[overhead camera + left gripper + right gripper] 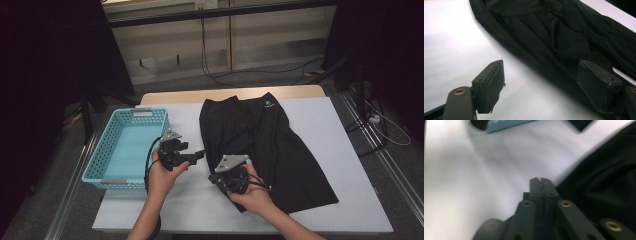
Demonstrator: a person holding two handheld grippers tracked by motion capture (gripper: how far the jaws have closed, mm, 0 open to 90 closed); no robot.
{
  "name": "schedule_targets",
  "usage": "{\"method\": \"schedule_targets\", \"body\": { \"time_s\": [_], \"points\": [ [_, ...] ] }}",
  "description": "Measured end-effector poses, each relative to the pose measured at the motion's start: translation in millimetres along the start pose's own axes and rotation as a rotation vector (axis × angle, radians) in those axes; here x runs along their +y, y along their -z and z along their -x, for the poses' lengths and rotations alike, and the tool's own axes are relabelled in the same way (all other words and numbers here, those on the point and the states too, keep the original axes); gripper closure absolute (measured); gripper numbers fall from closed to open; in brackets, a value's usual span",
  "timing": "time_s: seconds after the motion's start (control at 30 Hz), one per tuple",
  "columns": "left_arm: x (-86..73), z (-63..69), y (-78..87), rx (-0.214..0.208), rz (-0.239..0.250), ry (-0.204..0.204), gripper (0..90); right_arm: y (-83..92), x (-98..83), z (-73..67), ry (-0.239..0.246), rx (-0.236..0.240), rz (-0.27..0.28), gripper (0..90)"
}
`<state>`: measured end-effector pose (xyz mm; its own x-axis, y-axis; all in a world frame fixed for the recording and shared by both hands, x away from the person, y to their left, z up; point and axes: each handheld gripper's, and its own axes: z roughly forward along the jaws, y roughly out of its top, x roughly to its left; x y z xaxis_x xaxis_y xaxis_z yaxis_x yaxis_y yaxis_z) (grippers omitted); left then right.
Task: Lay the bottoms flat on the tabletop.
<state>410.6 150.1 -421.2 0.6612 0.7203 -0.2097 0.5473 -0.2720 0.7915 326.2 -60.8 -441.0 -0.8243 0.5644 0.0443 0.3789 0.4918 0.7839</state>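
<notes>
A black garment [260, 140] with a small white logo near its top lies spread flat on the white table [325, 130]. My left gripper [197, 155] is held just left of the garment's left edge, its jaws wide open with nothing between them. In the left gripper view the pads [491, 85] hover over the white surface, with the garment [554, 37] ahead. My right gripper [216, 178] is at the garment's lower left corner. In the right gripper view it [540, 181] has its jaws pressed together, tips beside the cloth edge [609, 182], and no cloth shows between them.
A light blue plastic basket [107, 145] stands at the table's left side, close to my left hand; its corner [504, 125] shows in the right gripper view. Bare white table lies to the right of the garment and along the front edge. Cables run over the floor behind.
</notes>
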Motion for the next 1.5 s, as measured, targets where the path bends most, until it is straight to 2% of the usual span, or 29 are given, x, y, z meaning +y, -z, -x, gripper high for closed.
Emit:
{"method": "schedule_targets", "body": {
  "time_s": [0.13, 0.3, 0.43, 0.57, 0.63, 0.67, 0.77, 0.83, 0.9, 0.97, 1.03, 1.07, 1.17, 1.23, 1.37, 1.5],
  "points": [
    [-2.7, 1.3, -4.6, -0.003, -0.021, 0.002, 24.1, -0.9, -2.1, 0.2, 0.003, -0.024, -0.010, 73.7],
    [-8.2, 6.1, -14.6, -0.011, -0.061, 0.002, 27.3, 17.5, -3.8, 16.8, -0.032, -0.114, 0.008, 62.2],
    [-12.7, 10.9, -22.4, -0.017, -0.087, -0.003, 30.8, 27.9, -9.6, 26.5, -0.031, -0.186, 0.003, 55.6],
    [-17.7, 14.0, -29.2, 0.002, -0.114, -0.010, 36.3, 37.0, -14.1, 35.3, -0.055, -0.233, 0.005, 49.0],
    [-19.5, 16.0, -32.2, 0.014, -0.129, -0.027, 39.4, 39.4, -15.6, 38.0, -0.064, -0.247, 0.006, 46.5],
    [-20.2, 16.9, -33.6, 0.006, -0.130, -0.021, 42.1, 40.6, -16.6, 39.8, -0.068, -0.255, 0.006, 45.5],
    [-21.0, 20.4, -35.9, -0.010, -0.158, -0.026, 50.4, 41.8, -18.3, 42.5, -0.078, -0.265, 0.003, 43.5],
    [-20.8, 22.3, -36.3, -0.001, -0.162, -0.035, 56.7, 42.0, -18.9, 43.3, -0.077, -0.270, 0.002, 43.3],
    [-20.6, 23.5, -36.4, -0.026, -0.177, -0.027, 68.5, 42.1, -19.3, 43.6, -0.079, -0.270, 0.000, 42.9],
    [-20.7, 25.8, -36.8, -0.021, -0.185, -0.041, 73.0, 42.2, -19.4, 43.8, -0.079, -0.271, -0.001, 42.6],
    [-21.0, 26.8, -37.0, -0.021, -0.194, -0.048, 81.2, 42.3, -19.3, 43.7, -0.079, -0.270, 0.001, 42.5],
    [-21.0, 26.8, -37.2, -0.038, -0.195, -0.032, 88.1, 42.3, -19.3, 43.6, -0.079, -0.268, 0.000, 42.4],
    [-19.5, 26.7, -37.2, -0.033, -0.199, -0.030, 89.7, 42.2, -19.3, 43.5, -0.079, -0.267, 0.000, 42.1],
    [-16.5, 23.3, -33.3, -0.035, -0.182, -0.006, 90.0, 42.4, -19.2, 43.4, -0.079, -0.264, 0.002, 42.1],
    [-8.8, 14.3, -20.8, -0.020, -0.141, 0.014, 90.0, 44.0, -18.6, 43.1, -0.078, -0.255, 0.008, 41.7],
    [-3.1, 3.5, -7.1, 0.017, -0.105, 0.031, 90.0, 44.3, -18.2, 41.9, -0.077, -0.245, 0.009, 41.5]
  ]
}}
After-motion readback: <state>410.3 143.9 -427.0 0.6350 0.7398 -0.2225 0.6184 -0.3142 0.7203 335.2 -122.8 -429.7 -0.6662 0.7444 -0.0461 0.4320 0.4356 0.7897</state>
